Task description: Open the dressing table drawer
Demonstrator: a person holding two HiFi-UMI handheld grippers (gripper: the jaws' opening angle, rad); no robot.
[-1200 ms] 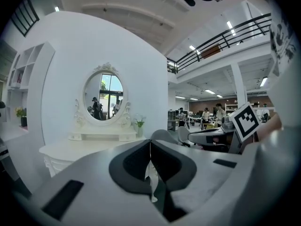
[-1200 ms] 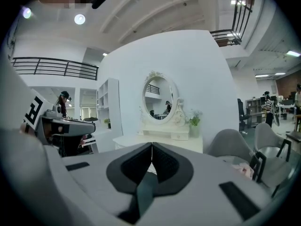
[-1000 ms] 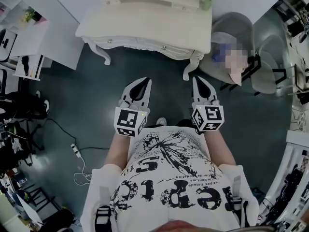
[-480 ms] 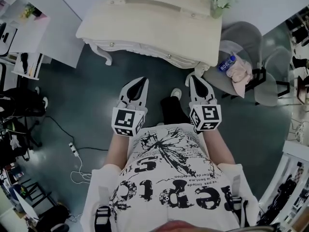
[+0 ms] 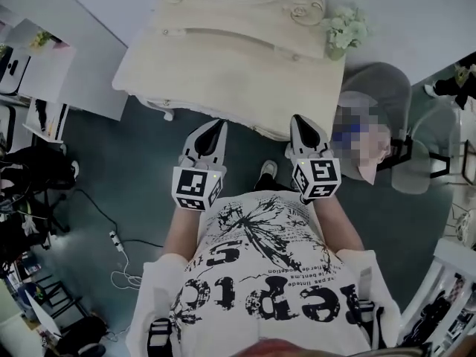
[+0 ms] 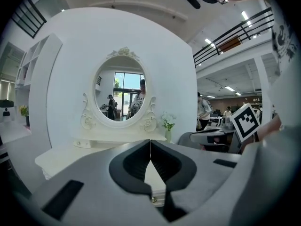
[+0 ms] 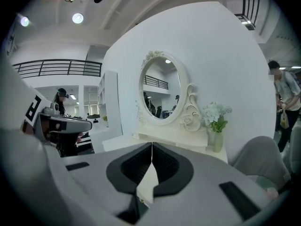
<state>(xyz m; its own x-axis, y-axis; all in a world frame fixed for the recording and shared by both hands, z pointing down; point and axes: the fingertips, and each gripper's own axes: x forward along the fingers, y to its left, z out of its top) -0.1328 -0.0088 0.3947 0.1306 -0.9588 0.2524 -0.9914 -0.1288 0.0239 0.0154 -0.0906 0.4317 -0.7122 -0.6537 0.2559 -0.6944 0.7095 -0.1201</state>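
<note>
The cream dressing table (image 5: 238, 50) stands straight ahead, its front edge with the drawer front (image 5: 256, 125) just beyond both grippers. My left gripper (image 5: 216, 126) is shut and empty, with its tips at the table's front edge. My right gripper (image 5: 299, 120) is likewise shut and empty, level with the front edge near the right leg. In the left gripper view the shut left gripper (image 6: 150, 142) points at the table under the oval mirror (image 6: 121, 95), and a small drawer knob (image 6: 154, 199) shows low between the jaws. The right gripper (image 7: 152, 145) points at the table from the right.
A vase of white flowers (image 5: 346, 28) stands at the tabletop's right back corner. A grey chair (image 5: 379, 117) sits right of the table. A white shelf unit (image 5: 52, 58) is at the left. A cable with a power strip (image 5: 115, 235) lies on the floor.
Both grippers have moved forward together to the dressing table, from open floor up to its front edge. Both stayed shut. The table now fills more of the head view.
</note>
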